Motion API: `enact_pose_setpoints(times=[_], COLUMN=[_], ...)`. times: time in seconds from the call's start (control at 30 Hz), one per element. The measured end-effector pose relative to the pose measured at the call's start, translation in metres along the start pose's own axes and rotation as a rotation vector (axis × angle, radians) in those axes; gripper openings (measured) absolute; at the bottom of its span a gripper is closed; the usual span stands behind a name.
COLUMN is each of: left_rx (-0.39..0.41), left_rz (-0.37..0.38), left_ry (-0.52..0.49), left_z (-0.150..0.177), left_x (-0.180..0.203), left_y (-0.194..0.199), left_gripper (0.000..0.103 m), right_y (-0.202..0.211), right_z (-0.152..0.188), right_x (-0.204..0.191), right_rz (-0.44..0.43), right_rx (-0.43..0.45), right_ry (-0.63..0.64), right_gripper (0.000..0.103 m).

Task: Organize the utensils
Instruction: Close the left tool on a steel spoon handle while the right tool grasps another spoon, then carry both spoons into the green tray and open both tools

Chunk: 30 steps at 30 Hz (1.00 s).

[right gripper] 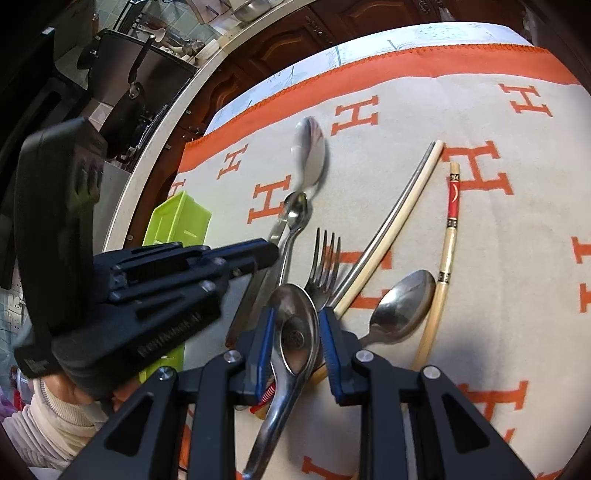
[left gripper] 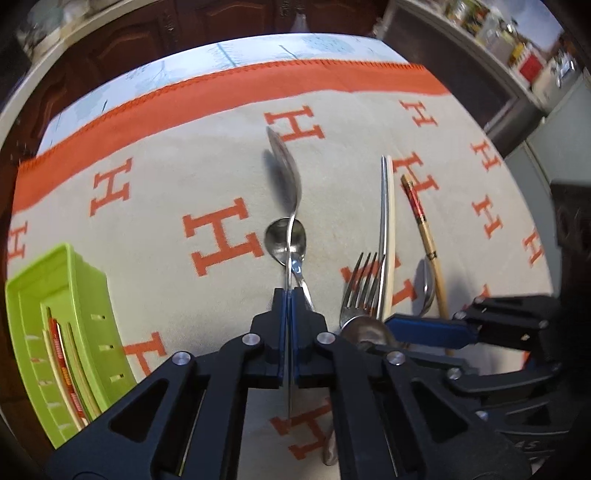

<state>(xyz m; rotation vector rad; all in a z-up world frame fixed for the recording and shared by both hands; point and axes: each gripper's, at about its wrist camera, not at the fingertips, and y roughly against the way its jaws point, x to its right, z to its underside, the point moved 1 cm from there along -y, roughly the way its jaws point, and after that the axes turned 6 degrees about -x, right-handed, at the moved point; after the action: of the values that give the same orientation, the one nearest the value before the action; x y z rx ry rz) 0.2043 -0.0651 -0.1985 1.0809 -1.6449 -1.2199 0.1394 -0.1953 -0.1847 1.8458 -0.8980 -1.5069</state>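
Observation:
My left gripper [left gripper: 288, 295] is shut on the handle of a steel spoon [left gripper: 286, 166], held edge-on above the cloth with its bowl blurred. Under it a smaller spoon [left gripper: 286, 240] lies flat. My right gripper [right gripper: 297, 312] has its blue pads against both sides of a large spoon's bowl [right gripper: 297, 332], the handle running back toward the camera. On the cloth lie a fork [right gripper: 325, 266], a pale and steel chopstick pair [right gripper: 391, 229], a patterned chopstick [right gripper: 448, 240] and another spoon [right gripper: 402, 306]. A green tray [left gripper: 74, 280] at the left holds several chopsticks.
The beige cloth with orange H marks [left gripper: 221, 236] covers the table, its orange border [left gripper: 258, 85] at the far side. Dark wooden cabinets [left gripper: 147, 33] stand beyond. A hand in a cream sleeve [right gripper: 55, 410] holds the left gripper [right gripper: 264, 253], close beside my right one.

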Motion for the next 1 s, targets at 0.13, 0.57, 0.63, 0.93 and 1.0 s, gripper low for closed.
enact_pose_setpoints(times=[0.13,0.57,0.63,0.93,1.0], left_rx=[-0.005,0.022,0.042,0.167,0.195], left_rz=[0.005,0.06,0.05,0.021,0.002], left_ry=[0.011,0.116,0.121,0.134,0.141], left_z=[0.002,0.009,0.013,0.042,0.051], left_x=[-0.006,-0.024,-0.026,-0.033,-0.037], left_y=[-0.002,0.007,0.015,0.08,0.095], left_gripper=[0.0,0.0,0.0,0.0,0.0], right_y=[-0.001,-0.004,-0.001,0.005,0.01], right_z=[0.0,0.005,0.006,0.007,0.008], right_x=[0.0,-0.006,-0.009,-0.021,-0.028], right_rz=[-0.001,0.038,0.05,0.071,0.086], right_rx=[0.001,0.006,0.019,0.045,0.065], right_ry=[0.0,0.01,0.02,0.035,0.054], right_gripper=[0.025,0.001,0.001,0.001,0.001])
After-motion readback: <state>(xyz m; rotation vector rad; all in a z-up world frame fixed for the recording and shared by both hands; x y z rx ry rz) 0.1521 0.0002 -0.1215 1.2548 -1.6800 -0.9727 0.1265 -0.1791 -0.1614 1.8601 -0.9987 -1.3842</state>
